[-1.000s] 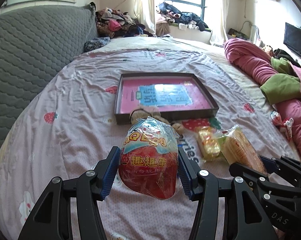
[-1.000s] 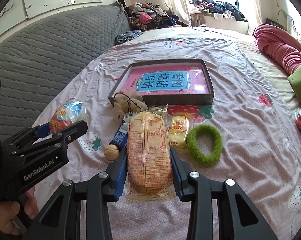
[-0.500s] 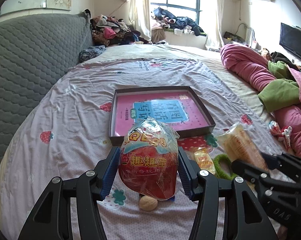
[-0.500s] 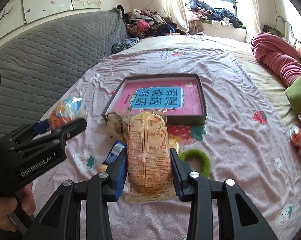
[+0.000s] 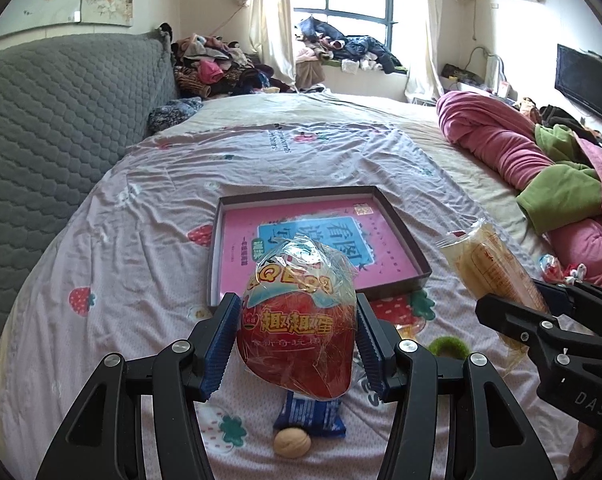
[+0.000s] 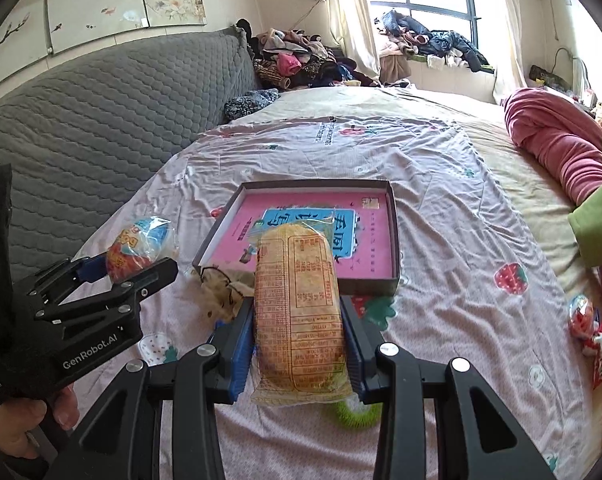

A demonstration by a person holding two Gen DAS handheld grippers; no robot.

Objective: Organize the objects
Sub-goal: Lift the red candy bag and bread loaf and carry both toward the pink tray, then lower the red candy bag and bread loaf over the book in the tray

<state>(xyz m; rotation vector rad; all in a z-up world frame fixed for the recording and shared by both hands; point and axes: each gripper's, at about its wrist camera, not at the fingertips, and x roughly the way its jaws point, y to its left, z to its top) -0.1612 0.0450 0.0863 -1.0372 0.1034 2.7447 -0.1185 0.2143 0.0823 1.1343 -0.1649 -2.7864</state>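
Clamping "趣趣蛋" egg (image 5: 297, 320), left hand-held gripper (image 5: 297, 346); right hand-held gripper (image 6: 299, 340) gripping bread packet (image 6: 299, 312).

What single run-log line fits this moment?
left gripper: shut on toy egg | right gripper: shut on bread pack | both held above bed, short of tray

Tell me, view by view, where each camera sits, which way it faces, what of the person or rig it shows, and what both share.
Left wrist: sits on the left gripper, facing along the bed toward the window; shows its fingers clamping the red egg toy, the right gripper at right.
Right wrist: sits on the right gripper, same heading; shows its fingers clamping the bread pack, the left gripper and a hand at left.
Shared: tray, strawberry sheet.
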